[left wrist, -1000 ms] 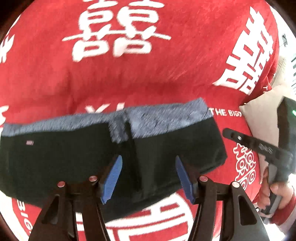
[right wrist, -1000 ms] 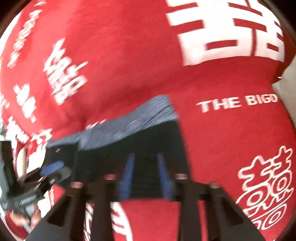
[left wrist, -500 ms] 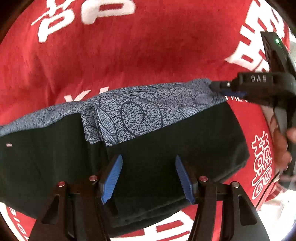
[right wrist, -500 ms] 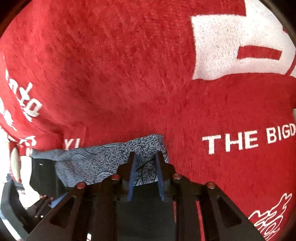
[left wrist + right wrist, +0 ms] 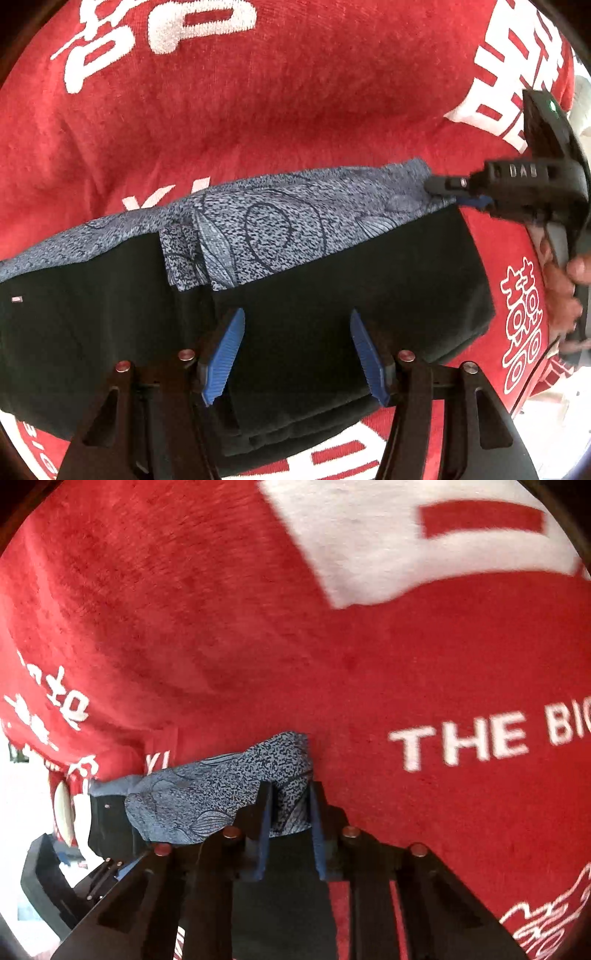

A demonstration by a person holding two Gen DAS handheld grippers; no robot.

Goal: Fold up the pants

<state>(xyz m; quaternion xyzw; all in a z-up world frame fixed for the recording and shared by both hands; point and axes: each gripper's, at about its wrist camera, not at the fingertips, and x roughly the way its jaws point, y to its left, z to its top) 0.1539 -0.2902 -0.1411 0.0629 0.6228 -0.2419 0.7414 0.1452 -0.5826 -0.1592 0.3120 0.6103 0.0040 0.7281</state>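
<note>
The left tongs (image 5: pixel 295 350) hang spread over the black pants (image 5: pixel 332 302), their blue pads (image 5: pixel 225 354) clear of the cloth. The right tongs (image 5: pixel 290 827), whose jaws have just been closing, pinch the blue patterned corner (image 5: pixel 291 760) of the pants. The pants lie folded on a red blanket (image 5: pixel 258 122) with white lettering.
</note>
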